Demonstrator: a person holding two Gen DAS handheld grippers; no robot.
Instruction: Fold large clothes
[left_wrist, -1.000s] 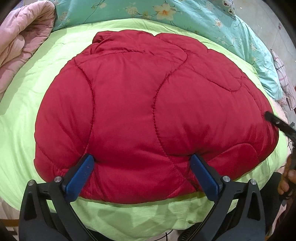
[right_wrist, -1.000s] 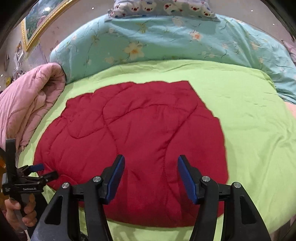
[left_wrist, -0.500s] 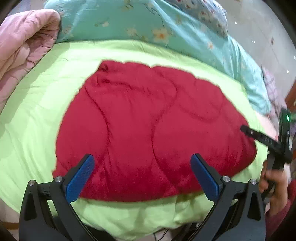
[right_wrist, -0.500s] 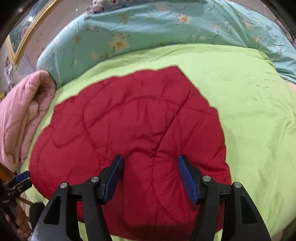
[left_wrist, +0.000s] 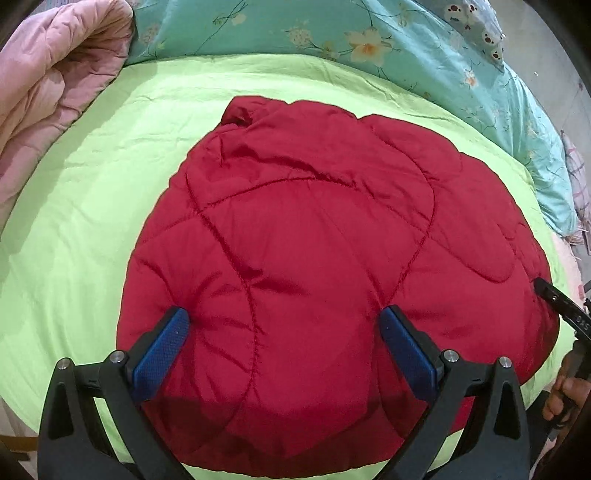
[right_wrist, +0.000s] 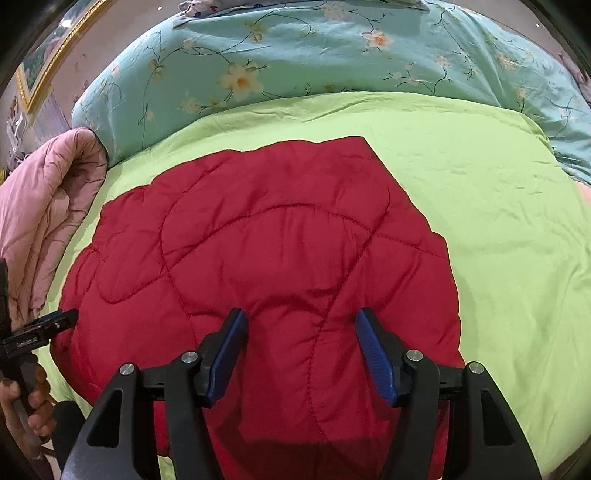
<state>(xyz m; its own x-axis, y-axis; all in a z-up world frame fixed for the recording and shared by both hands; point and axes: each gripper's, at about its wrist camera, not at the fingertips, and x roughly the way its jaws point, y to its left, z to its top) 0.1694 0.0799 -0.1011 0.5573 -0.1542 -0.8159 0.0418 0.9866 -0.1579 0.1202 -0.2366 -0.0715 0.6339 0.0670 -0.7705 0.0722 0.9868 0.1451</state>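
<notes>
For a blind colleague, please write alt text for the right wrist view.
A red quilted jacket lies spread on a lime green bedcover, with the open right gripper above its near edge. A pink quilt lies left, a teal floral duvet behind.

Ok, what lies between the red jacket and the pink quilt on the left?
Only bare green bedsheet lies between the red jacket and the pink quilt. The left wrist view shows it best.

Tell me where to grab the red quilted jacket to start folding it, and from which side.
Probably grip the near hem of the red quilted padded jacket, coming in low from the bed's front edge. That edge lies closest to both open grippers, left gripper and right gripper, and its puffy rim offers a pinchable lip.
</notes>
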